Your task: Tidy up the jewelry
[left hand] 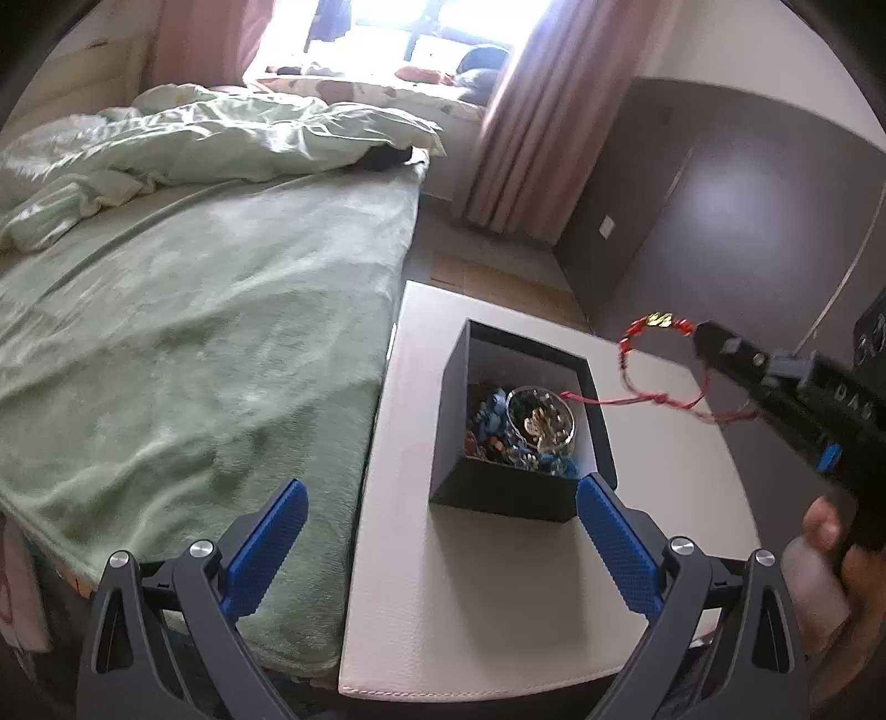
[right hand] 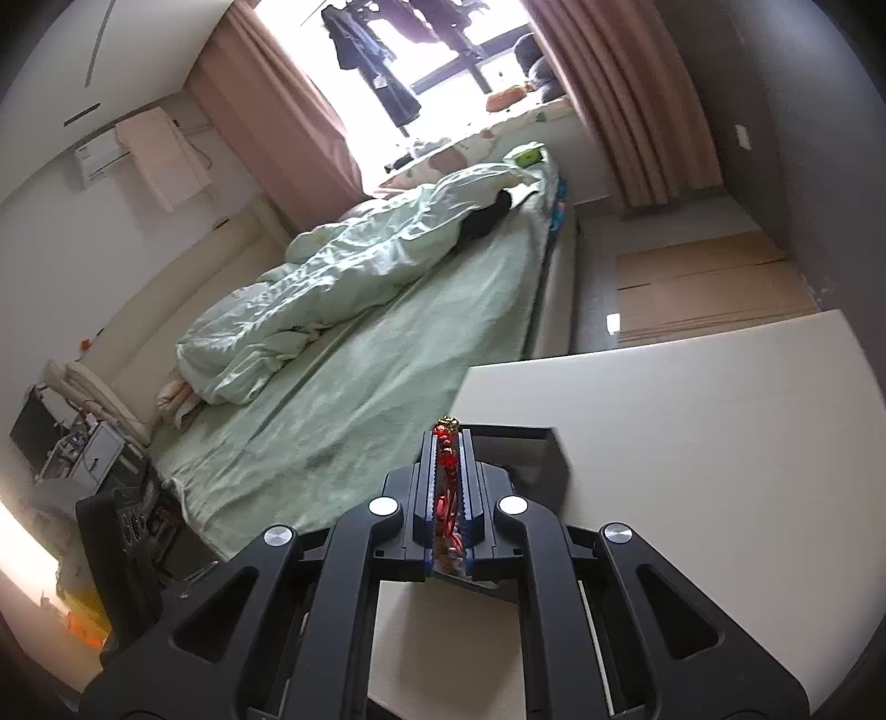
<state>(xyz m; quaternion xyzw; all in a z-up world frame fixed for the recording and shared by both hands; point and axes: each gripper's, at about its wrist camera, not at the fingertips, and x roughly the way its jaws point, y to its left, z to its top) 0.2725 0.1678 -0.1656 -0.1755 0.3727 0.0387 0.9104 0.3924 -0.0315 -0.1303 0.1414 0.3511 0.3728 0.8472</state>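
From the left wrist, I am seeing my left hand-held gripper (left hand: 440, 518) spread wide, released, above the white counter (left hand: 498, 598). The black box (left hand: 515, 493) of jewelry is sitting at twelve o'clock. At two o'clock, the right hand-held gripper (left hand: 699, 335) is dangling a red bracelet (left hand: 656, 360).

From the right wrist, I am seeing that gripper (right hand: 447, 443) clenching the bracelet (right hand: 446, 459); the bed (right hand: 354, 399) is lying at ten o'clock.

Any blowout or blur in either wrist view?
Left wrist: window blown out to white; red bracelet smeared by motion blur beside the right tongs. Right wrist: window also overexposed, black box edge soft; both views bend straight edges.
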